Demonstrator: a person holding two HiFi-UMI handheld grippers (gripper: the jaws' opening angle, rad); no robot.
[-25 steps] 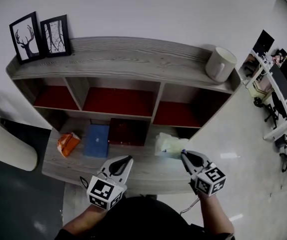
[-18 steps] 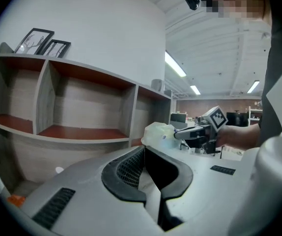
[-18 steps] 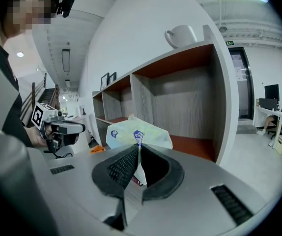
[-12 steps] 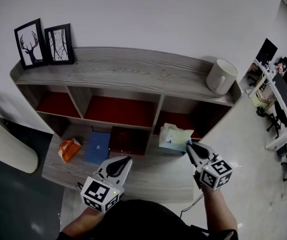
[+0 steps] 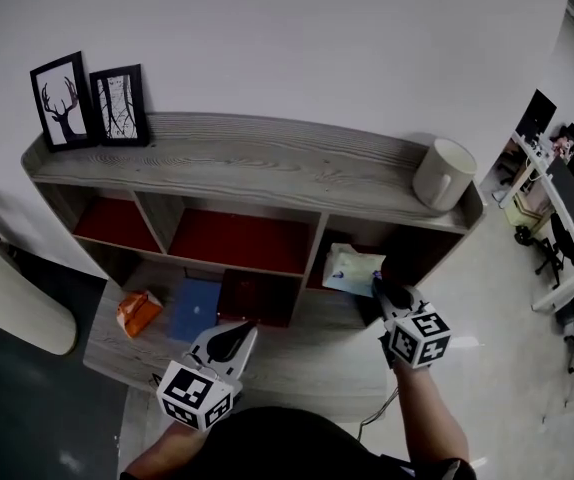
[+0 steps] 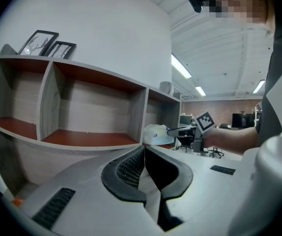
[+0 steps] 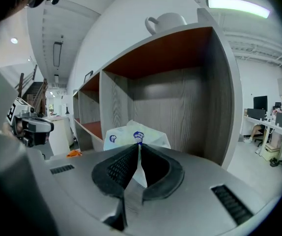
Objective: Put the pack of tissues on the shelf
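Observation:
The pale green-white pack of tissues (image 5: 352,269) hangs in the air at the mouth of the shelf's right-hand compartment (image 5: 407,253), above the lower board. My right gripper (image 5: 377,286) is shut on the pack's plastic edge; the right gripper view has the pack (image 7: 136,136) pinched between the jaws of the right gripper (image 7: 139,149), facing the red-lined compartment. My left gripper (image 5: 243,332) hovers low over the front of the lower board, shut and holding nothing. In the left gripper view, the left gripper (image 6: 145,151) has the pack (image 6: 156,134) off to its right.
The grey wooden shelf unit (image 5: 247,153) has three red-lined compartments. Two framed pictures (image 5: 89,100) and a white mug (image 5: 443,173) stand on its top. An orange packet (image 5: 137,311), a blue book (image 5: 192,310) and a dark red box (image 5: 257,298) lie on the lower board.
My right gripper has lifted the tissue pack off the lower board and carried it up and back toward the right compartment. The left gripper has stayed low near the board's front.

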